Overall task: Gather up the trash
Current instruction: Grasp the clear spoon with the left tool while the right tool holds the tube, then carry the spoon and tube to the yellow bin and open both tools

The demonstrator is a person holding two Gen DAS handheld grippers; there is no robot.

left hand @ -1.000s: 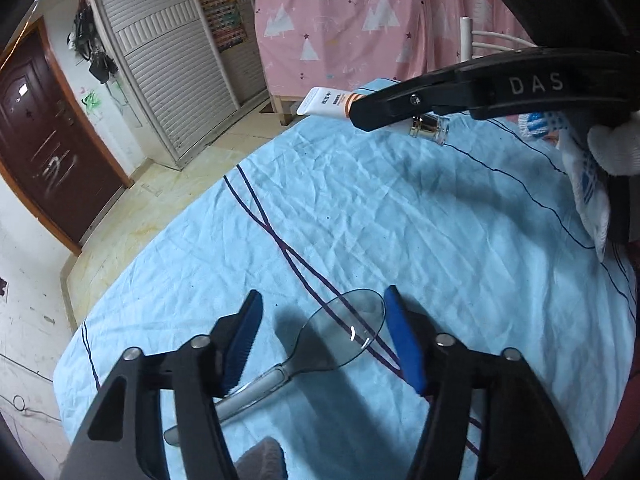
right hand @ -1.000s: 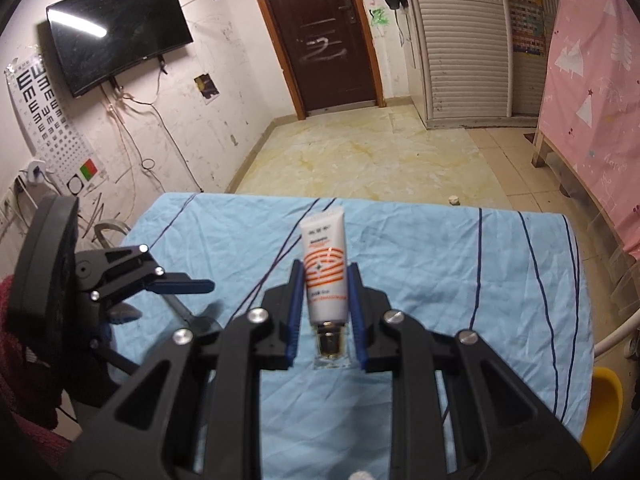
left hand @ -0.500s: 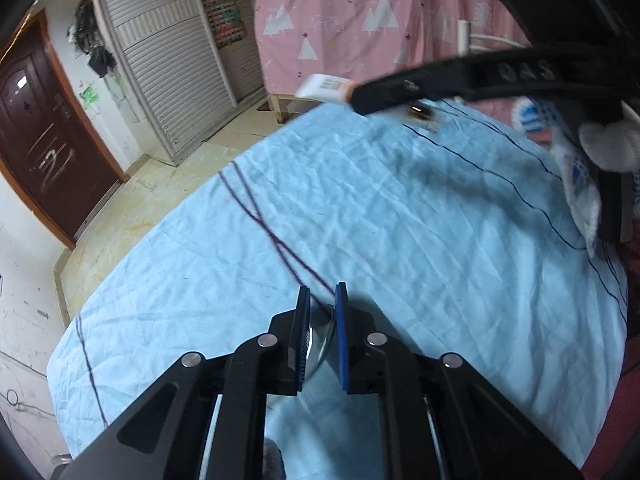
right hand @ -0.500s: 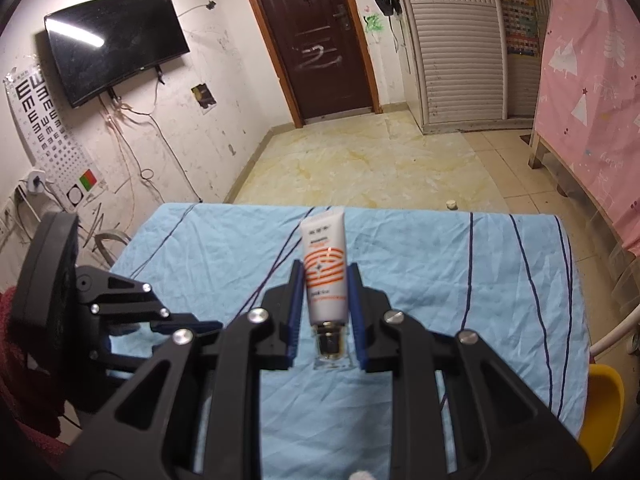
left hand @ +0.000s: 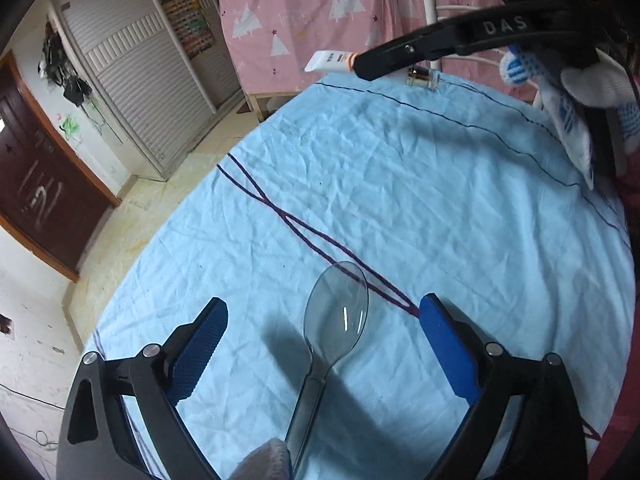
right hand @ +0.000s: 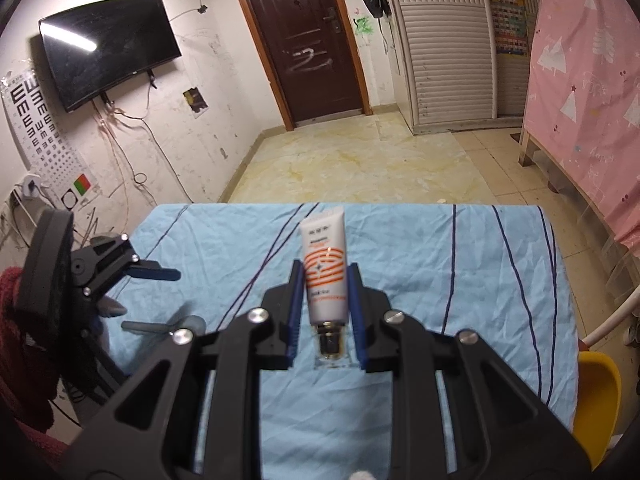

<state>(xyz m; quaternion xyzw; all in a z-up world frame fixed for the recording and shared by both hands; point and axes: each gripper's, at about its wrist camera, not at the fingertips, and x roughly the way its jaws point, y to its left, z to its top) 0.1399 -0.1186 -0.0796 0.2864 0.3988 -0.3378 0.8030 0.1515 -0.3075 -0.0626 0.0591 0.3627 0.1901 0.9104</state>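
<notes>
A clear plastic spoon [left hand: 335, 320] lies on the light blue tablecloth [left hand: 400, 184], bowl pointing away, between the open fingers of my left gripper [left hand: 320, 332]. The fingers do not touch it. The spoon also shows dimly in the right wrist view [right hand: 168, 325]. My right gripper [right hand: 325, 292] is shut on a white tube with orange stripes [right hand: 323, 268] and holds it above the cloth. The tube also shows in the left wrist view [left hand: 330, 61], sticking out of the right gripper's black finger [left hand: 440, 48].
The table's far edge drops to a tiled floor [right hand: 352, 160]. A pink curtain [right hand: 584, 92] hangs at the right. A yellow object [right hand: 596, 392] sits beyond the table's right edge. A gloved hand [left hand: 576, 96] holds the right gripper.
My left gripper was shut half a second ago and is now open wide around the spoon, which lies straighter between the fingers. The right gripper still holds the tube, slightly higher.
</notes>
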